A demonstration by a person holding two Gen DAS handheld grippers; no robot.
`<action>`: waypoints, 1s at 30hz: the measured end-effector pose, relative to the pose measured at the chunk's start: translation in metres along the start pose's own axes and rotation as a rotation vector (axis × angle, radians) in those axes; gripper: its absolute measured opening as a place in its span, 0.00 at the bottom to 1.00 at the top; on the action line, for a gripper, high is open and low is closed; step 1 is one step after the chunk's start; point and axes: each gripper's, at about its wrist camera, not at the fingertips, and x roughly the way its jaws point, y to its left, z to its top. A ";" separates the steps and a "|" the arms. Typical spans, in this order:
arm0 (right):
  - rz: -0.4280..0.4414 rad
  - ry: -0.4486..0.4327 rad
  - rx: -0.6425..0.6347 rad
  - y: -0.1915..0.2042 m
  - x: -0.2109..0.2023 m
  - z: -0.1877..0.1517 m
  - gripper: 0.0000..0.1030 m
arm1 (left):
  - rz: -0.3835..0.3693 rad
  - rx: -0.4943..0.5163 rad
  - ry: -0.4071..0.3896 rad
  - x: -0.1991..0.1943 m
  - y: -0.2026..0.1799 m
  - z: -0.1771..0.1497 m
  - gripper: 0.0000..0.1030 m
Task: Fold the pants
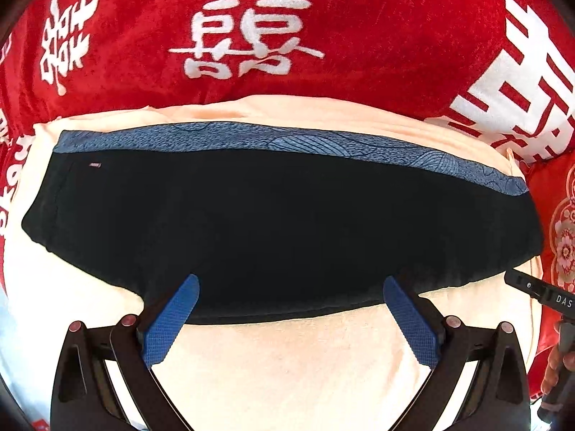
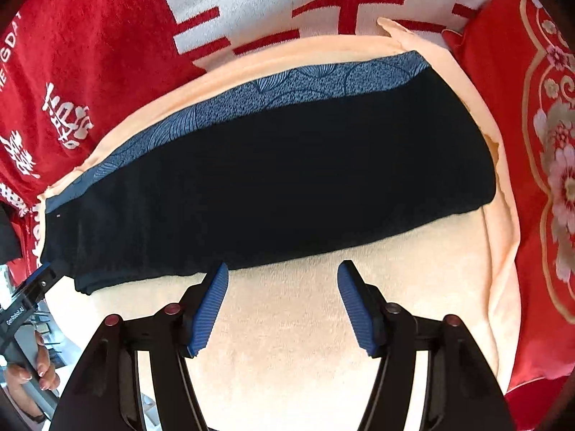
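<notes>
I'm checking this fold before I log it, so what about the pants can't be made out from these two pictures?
- Layers in the pants: both views; the black cloth shows no creases, so the number of folds cannot be told.
- Small label: left wrist view; too small to read.
- The pants' left end: right wrist view; partly behind the left gripper.
- Cream towel under the pants: covered.

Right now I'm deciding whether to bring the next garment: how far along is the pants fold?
Done: the black pants lie folded into a flat band on the peach towel. In hand: nothing; left gripper and right gripper are both open and empty. Left: possibly one more fold.
</notes>
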 end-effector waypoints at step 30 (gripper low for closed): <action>0.115 0.015 -0.005 0.032 0.005 -0.008 0.65 | 0.051 -0.029 0.016 -0.003 0.046 -0.017 1.00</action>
